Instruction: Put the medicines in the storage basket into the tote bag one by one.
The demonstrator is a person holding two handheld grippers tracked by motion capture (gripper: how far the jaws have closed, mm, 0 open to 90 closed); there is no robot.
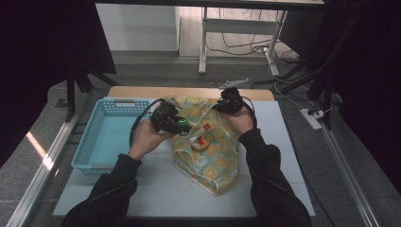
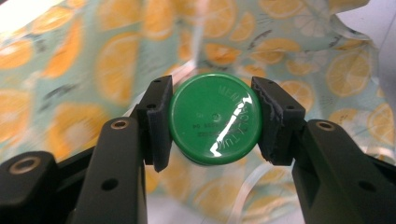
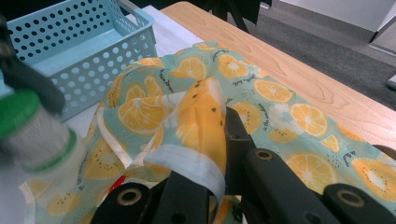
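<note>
While your right gripper pinches the rim of the bag at the far edge of its mouth, jaws clenched on a fold of the orange-print cloth and lifting it off the table, your left gripper clamps the green cap of a small bottle, one pad on each side of the cap. That bottle hangs just left of the bag's mouth, between the bag and the blue basket, and the left hand is plainly the nearer one to the opening. Seen from the right gripper view, the bottle's long axis tilts, cap up and toward the basket, white body slanting down toward the cloth. Seen along your left jaws, the cap faces you head on with the orange print spread behind it, so the bottle already points into the bag. The move, as I judge it, turns on that line: the mouth lies to the right of the bottle and a little nearer you, where a tube with a red cap already rests at the opening. Keep the rim raised with the right so the mouth stays agape, and bring the bottle across bottom first along its own axis; if it comes in sideways, it will likely catch the raised fold rather than slip under it.
</note>
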